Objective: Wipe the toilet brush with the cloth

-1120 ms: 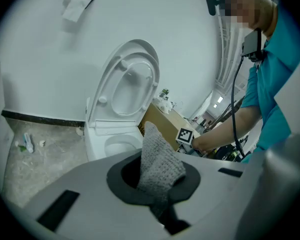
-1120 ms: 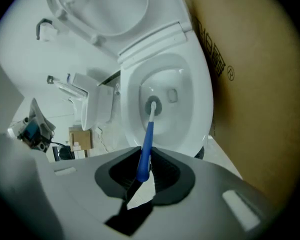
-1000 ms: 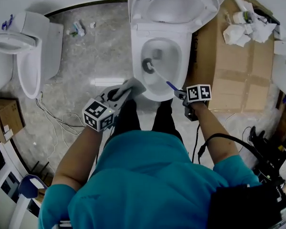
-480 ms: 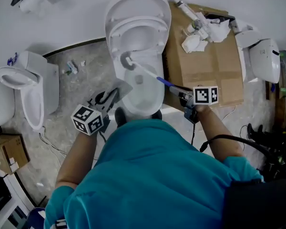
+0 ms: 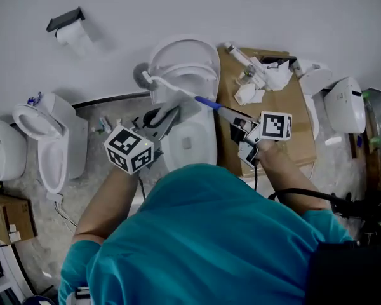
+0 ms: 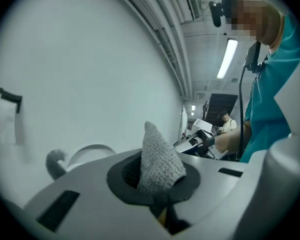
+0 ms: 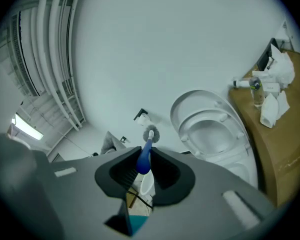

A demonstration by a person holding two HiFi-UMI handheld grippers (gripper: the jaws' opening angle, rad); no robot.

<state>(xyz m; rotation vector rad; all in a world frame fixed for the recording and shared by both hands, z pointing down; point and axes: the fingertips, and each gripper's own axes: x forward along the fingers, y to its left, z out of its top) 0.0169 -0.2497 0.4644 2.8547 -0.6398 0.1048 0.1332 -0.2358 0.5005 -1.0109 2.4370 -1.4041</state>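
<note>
The toilet brush has a grey bristle head [image 5: 141,76], a white shaft and a blue handle [image 5: 209,103]. It is held up level in front of the raised toilet lid [image 5: 185,57]. My right gripper [image 5: 232,121] is shut on the blue handle [image 7: 143,159], and the brush head [image 7: 151,133] points away from it. My left gripper [image 5: 167,117] is shut on a grey cloth [image 5: 176,112], which sticks up between the jaws [image 6: 158,159]. The cloth lies just under the brush shaft; whether they touch I cannot tell. The brush head [image 6: 55,162] shows at the left of the left gripper view.
A white toilet [image 5: 189,138] stands open below the brush. To its right a cardboard box [image 5: 292,113] carries bottles and crumpled paper [image 5: 260,75]. A second toilet [image 5: 47,138] stands at the left. A paper roll holder [image 5: 66,27] hangs on the wall.
Both grippers have risen. The brush has come out of the toilet bowl and now hangs level before the lid. The cloth has moved up beside the shaft.
</note>
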